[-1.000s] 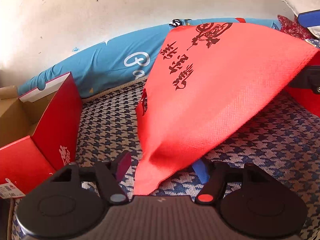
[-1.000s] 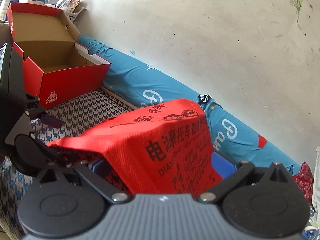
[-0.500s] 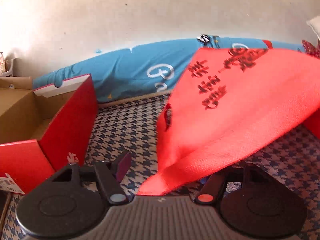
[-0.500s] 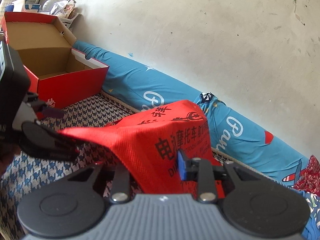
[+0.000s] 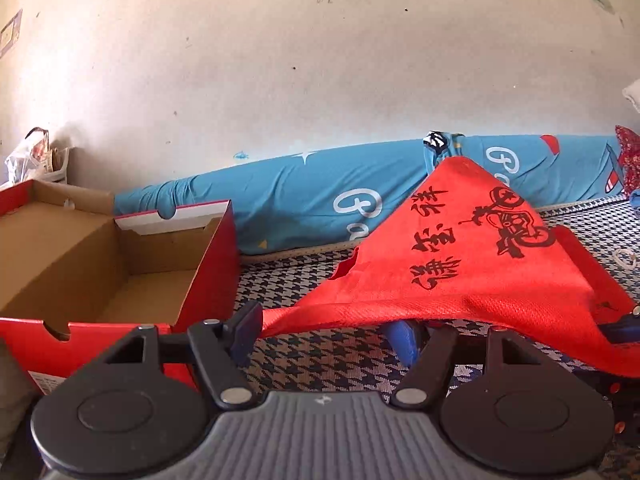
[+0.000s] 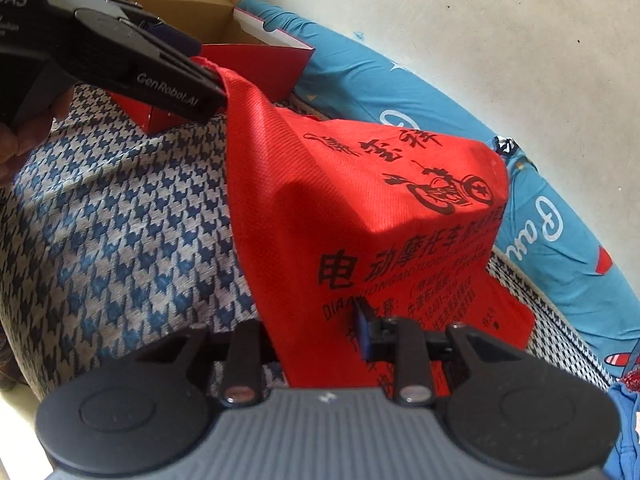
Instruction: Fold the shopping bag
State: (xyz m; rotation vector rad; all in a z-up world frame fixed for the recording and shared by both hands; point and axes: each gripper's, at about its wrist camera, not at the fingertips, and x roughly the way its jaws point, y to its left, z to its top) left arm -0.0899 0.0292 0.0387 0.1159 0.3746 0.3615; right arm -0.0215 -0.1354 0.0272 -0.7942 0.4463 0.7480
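over the blue-and-white houndstooth woven mat [image 5: 320, 364], the red non-woven shopping bag with black printed characters and a motorcycle emblem [image 5: 460, 264] hangs stretched between the two claws, its far part draped down onto the mat. in the left wrist view the bag fills the 1 to 3 o'clock part of the picture, rising to a peak in front of the long blue bolster cushion with white lettering [image 5: 304, 196] that runs along the pale plaster wall [image 5: 320, 60].

at 9 o'clock in that view sits an open red cardboard shoe box with a brown inside [image 5: 120, 260], resting on the mat just beside the left gripper [image 5: 326, 330]. the left gripper's fingers stand spread in its own view, with the bag's lower edge lying across the gap and over the blue pad of the right-hand finger. from the right wrist view the same claw appears at 10 o'clock with a corner of the bag meeting its tip; whether it truly pinches the cloth i cannot tell.

the right gripper [image 6: 316, 332] has its fingers drawn in on a fold of the bag at 6 o'clock, cloth running between them, the blue pad [image 6: 363, 330] pressed against the printed face.
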